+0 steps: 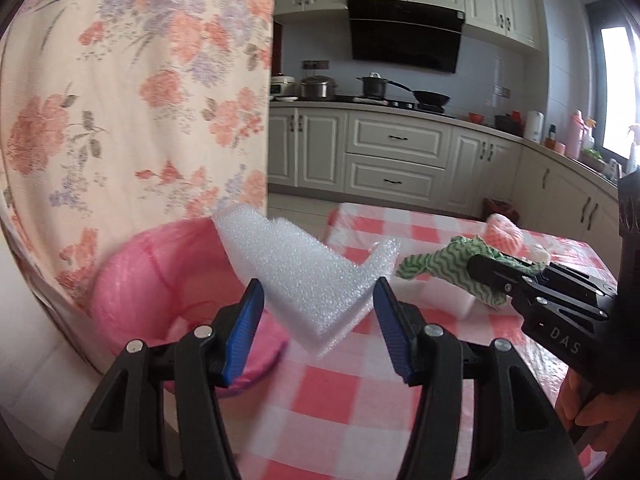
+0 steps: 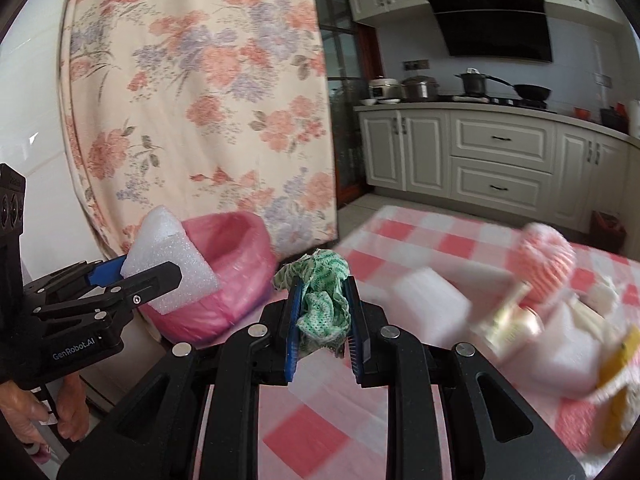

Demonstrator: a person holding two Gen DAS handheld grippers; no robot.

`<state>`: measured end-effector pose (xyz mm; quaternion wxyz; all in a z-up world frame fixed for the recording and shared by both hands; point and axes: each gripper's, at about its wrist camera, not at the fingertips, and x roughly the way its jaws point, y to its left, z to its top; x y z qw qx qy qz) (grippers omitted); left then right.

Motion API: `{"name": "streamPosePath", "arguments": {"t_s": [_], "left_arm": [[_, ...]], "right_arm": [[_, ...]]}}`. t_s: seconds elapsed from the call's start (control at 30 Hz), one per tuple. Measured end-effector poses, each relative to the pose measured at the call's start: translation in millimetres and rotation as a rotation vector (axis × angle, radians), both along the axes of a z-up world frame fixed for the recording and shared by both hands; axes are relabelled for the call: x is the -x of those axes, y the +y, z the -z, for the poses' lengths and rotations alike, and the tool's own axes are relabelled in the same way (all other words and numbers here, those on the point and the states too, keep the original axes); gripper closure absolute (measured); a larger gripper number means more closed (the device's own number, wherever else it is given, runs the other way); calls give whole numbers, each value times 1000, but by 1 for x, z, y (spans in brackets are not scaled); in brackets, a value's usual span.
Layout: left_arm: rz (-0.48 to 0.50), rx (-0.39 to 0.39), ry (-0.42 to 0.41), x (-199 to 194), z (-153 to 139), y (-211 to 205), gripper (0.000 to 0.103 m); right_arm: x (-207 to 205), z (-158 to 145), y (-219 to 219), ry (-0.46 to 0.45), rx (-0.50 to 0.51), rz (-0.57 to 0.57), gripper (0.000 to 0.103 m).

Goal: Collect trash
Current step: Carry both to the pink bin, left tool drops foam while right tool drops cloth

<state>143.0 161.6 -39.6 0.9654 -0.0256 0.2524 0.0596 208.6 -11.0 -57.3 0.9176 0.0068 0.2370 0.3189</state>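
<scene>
1. White foam (image 1: 304, 280), a bent, angular offcut, is held between the blue pads of the left gripper (image 1: 318, 320); the jaws stand partly apart, closed on the piece, which is carried in the air just beside the bin (image 1: 160, 280).
2. Green-and-white cloth (image 2: 322, 300), crumpled, is pinched in the right gripper (image 2: 322, 320); its jaws are drawn in tight on the wad, part of which sticks out above the fingertips.
3. Both loads are held above the table (image 1: 340, 400), near the edge where the bin stands; neither is judged to be over the opening yet.
4. The bin is lined with a pink bag; what lies inside cannot be told from either view.
5. More litter is left on the checked cloth to the right: a pink-and-white ball (image 2: 546, 264), a white slab (image 2: 430, 304), a small bottle (image 2: 510, 328) and a yellow scrap (image 2: 620, 364), all blurred.
6. The task is judged to be part way through: two pieces are in hand and not yet dropped, and several more are waiting to be picked up.
</scene>
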Motion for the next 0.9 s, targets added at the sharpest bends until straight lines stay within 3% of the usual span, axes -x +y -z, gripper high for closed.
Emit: {"name": "streamPosePath", "arguments": {"t_s": [0.2,0.33,0.77,0.87,0.9], "left_arm": [[-68,-24,5,-9,-5,57,48],[-90,4,29,-20,3,92,48],[-120,-10,93,-46,28,140,48],[-125,-20,103,-48,31,143,45],[-134,-21,104,-48,31,145,45]], "right_arm": [[-17,-10,61,-25,4,-96,82],[-28,-12,95,-34,15,-138,82],[-57,-3,153,-4,34,-185,80],[-62,2,156,19,22,-183,69],[-63,4,155,25,17,-180,57]]}}
